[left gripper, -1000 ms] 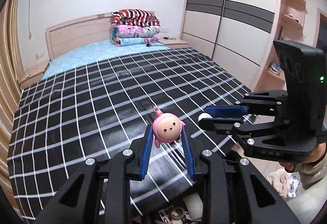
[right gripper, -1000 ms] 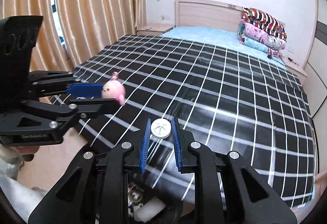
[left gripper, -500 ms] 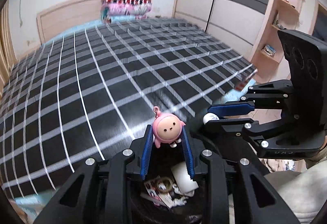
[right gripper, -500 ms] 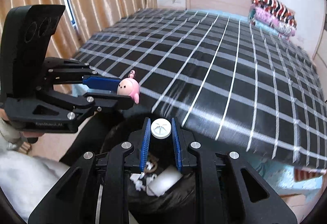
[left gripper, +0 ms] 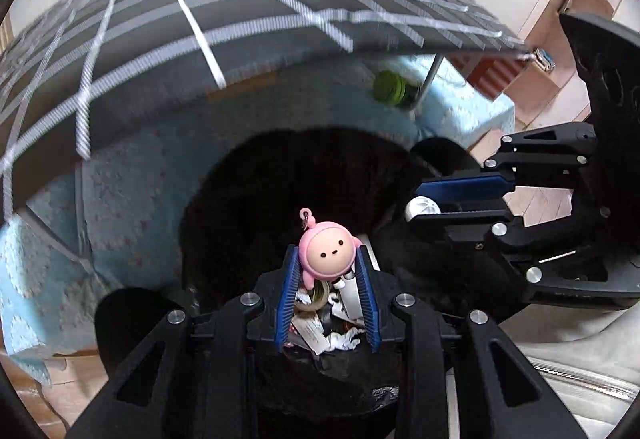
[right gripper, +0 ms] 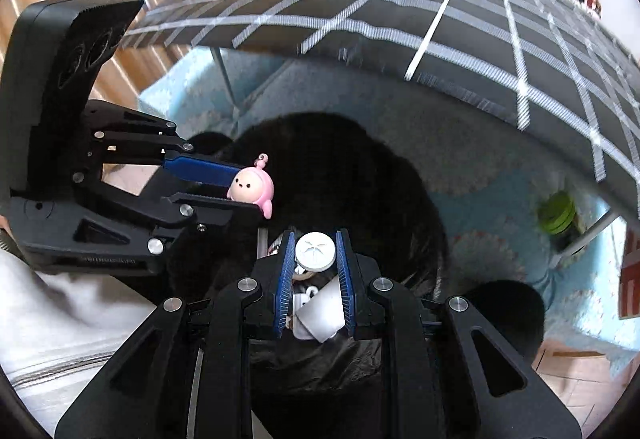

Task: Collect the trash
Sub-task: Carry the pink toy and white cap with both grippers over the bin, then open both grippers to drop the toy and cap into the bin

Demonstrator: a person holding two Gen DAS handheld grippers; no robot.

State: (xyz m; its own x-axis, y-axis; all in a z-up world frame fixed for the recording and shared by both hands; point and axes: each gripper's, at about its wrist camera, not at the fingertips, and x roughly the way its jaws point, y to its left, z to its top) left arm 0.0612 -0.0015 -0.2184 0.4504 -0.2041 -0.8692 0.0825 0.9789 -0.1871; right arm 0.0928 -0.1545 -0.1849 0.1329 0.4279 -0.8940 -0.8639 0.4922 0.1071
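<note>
Bed [left gripper: 248,27] w/ black-and-white checked cover [right gripper: 400,7] fills upper part of both views; pale blue sheet [left gripper: 132,199] hangs down its side. Count: 1 bed.

Black-lined trash bin [left gripper: 304,175] stands on floor just beside the bed's foot edge, directly under both grippers. Count: 1 bin. Inside: scraps of paper [left gripper: 340,339], a white tube-like piece [right gripper: 320,311], a tape ring [left gripper: 316,299]; exact contents hard to sort, probably mixed wrappers.

L gripper [left gripper: 327,271]: narrow, blue pads clamped on pink figurine [left gripper: 327,253], one pad each side, face toward cam, hanging loop up. Figurine sits at the finger tips, above bin opening. Same item seen side-on from R wrist view [right gripper: 252,187]. Count: 1 figurine.

R gripper [right gripper: 315,259]: narrow, pads pinching white round cap [right gripper: 315,251] at the tips, over the bin's trash. Cap also visible from L view [left gripper: 422,209]. Count: 1 cap.

Grippers: 2, side by side, near each other, not touching.

Green round object [left gripper: 388,87] under bed edge, apart from bin. Count: 1.
</note>
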